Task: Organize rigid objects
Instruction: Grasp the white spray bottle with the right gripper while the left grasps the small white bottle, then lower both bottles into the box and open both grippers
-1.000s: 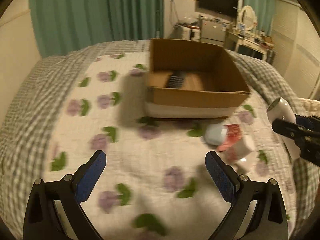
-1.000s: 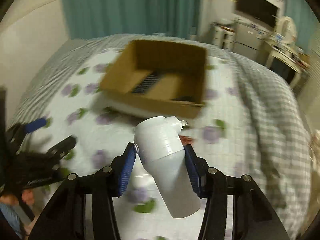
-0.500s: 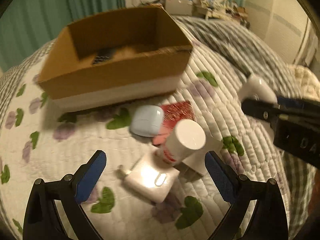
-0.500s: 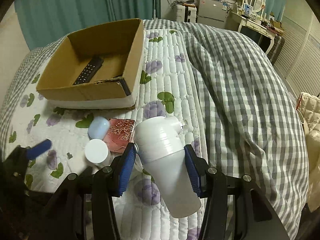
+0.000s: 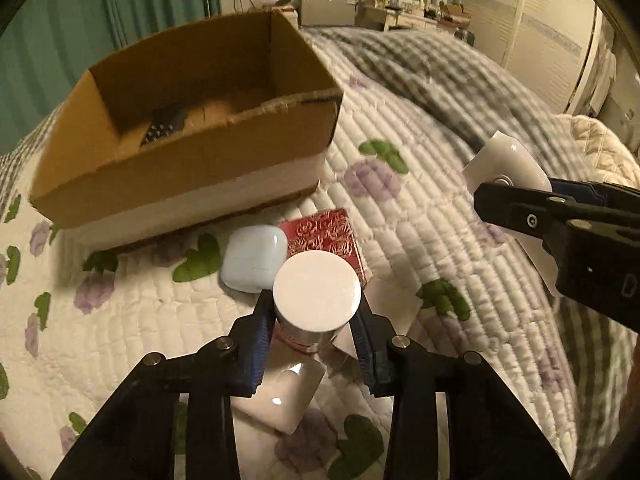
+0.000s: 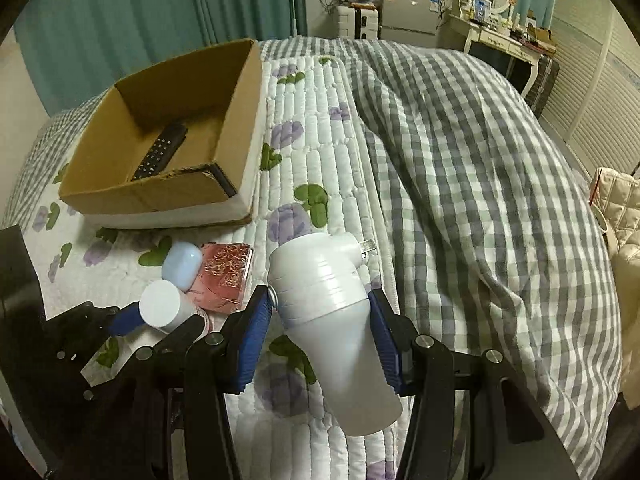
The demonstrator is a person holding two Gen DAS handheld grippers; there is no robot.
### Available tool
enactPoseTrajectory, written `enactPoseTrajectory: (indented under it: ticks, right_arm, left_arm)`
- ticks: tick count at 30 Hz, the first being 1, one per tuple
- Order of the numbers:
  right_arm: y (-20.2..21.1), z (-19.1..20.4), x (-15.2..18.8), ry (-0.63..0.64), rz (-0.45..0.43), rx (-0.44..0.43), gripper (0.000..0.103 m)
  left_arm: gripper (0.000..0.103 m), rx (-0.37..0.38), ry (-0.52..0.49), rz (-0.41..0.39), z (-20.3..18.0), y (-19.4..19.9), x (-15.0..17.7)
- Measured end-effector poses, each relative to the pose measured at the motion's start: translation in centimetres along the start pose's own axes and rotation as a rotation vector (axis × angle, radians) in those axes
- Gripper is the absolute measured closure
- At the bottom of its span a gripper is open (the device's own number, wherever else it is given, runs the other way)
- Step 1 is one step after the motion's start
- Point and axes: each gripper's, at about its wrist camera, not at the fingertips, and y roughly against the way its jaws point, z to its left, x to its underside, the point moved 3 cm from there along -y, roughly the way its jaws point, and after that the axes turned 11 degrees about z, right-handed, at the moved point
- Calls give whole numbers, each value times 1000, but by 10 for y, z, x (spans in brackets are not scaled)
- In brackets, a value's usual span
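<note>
Left gripper (image 5: 314, 320) pinches a white-capped bottle (image 5: 316, 294) just below its cap, its jaws just closed; it looks light, stiff, slippery. Right gripper (image 6: 322, 312) clamps a white plastic device (image 6: 332, 320). Cardboard box (image 5: 192, 184) waits beyond on the quilt (image 5: 132, 312).

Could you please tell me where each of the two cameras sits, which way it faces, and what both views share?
Left wrist: on the left gripper, looking down along its fingers at the white-capped bottle they clamp; right gripper at the right edge.
Right wrist: on the right gripper, looking down over the white plastic canister it grips; left gripper lower left.
Shared: brown cardboard box, pale blue case, red patterned box.
</note>
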Motion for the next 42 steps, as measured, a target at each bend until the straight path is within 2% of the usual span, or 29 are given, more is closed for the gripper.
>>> enactPoseTrajectory:
  ticks: [5, 10, 13, 16, 19, 23, 27, 30, 33, 36, 38, 40, 41, 42]
  right_arm:
    - [34, 8, -10, 28, -79, -2, 54]
    - [69, 22, -34, 67, -147, -13, 54]
    - [88, 34, -49, 98, -186, -31, 54]
    - [100, 49, -70, 137, -216, -38, 54]
    - [104, 61, -88, 161, -234, -51, 54]
    - [95, 71, -113, 184, -241, -58, 54]
    - [72, 78, -135, 184, -228, -70, 54]
    - [48, 83, -148, 189, -208, -72, 54]
    - [26, 85, -159, 188, -193, -83, 54]
    - [9, 88, -166, 184, -186, -90, 54]
    - [-1, 90, -170, 177, -177, -98, 54]
    - [-9, 90, -174, 179, -170, -97, 54]
    - [-12, 90, -176, 178, -171, -92, 54]
    - [-14, 90, -178, 177, -171, -91, 54]
  left_arm:
    - [66, -18, 1, -101, 12, 51, -12]
    - [66, -19, 41, -203, 38, 109, -43]
    - [66, -40, 59, -237, 56, 129, -61]
    - [65, -55, 82, -236, 76, 135, -82]
    - [65, -70, 74, -206, 92, 129, -100]
    - [65, -63, 65, -140, 104, 98, -117]
    - [65, -60, 62, -61, 112, 54, -125]
    - [65, -30, 74, -12, 117, 25, -127]
    - [65, -38, 67, 20, 119, 0, -130]
    - [65, -30, 80, 31, 125, -12, -131]
    - [65, -12, 78, 16, 127, -12, -133]
    - [63, -26, 65, -13, 129, -7, -132]
    - [61, -36, 60, -28, 127, -3, -134]
    - [52, -52, 52, -55, 127, 2, -135]
